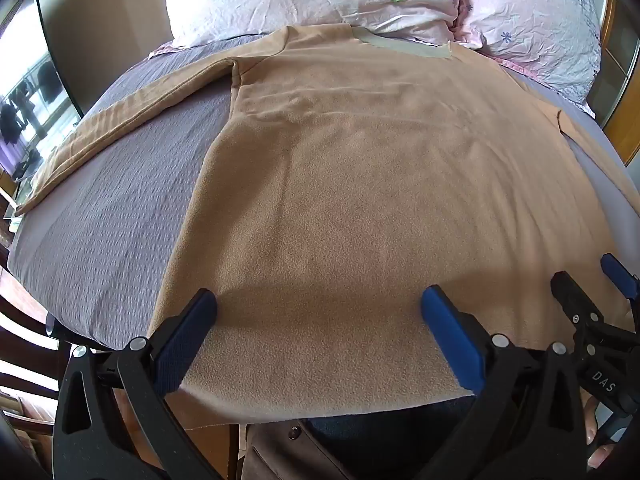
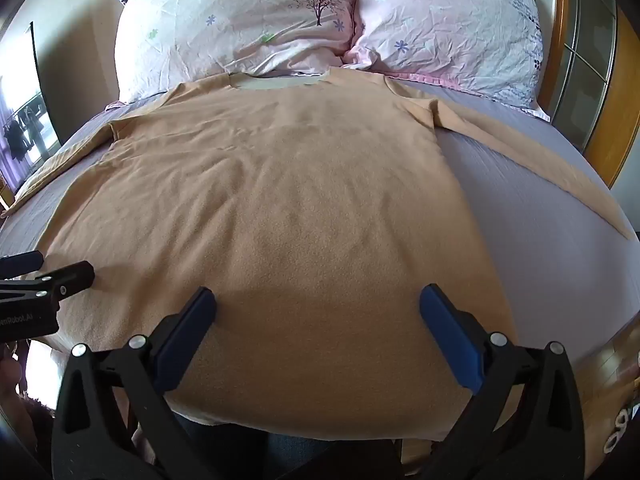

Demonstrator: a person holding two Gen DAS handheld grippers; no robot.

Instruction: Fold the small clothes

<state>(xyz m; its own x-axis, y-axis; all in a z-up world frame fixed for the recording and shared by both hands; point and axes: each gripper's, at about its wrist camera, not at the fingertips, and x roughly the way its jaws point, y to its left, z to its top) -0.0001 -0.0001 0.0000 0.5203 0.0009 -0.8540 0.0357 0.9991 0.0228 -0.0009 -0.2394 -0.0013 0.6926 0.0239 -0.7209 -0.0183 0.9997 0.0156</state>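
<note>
I see the tan shirt (image 1: pixel 360 184) spread flat on the bed (image 1: pixel 104 248). My left gripper (image 1: pixel 319 304) and right gripper (image 2: pixel 318 300) both hang released over its hem.

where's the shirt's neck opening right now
The neck opening is at the far end of the tan shirt, centre-top in the right wrist view, touching the pink floral pillows at the head of the bed.

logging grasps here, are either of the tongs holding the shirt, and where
Nothing is held. Both the left tongs and right tongs are open above the hem end of the tan shirt.
</note>
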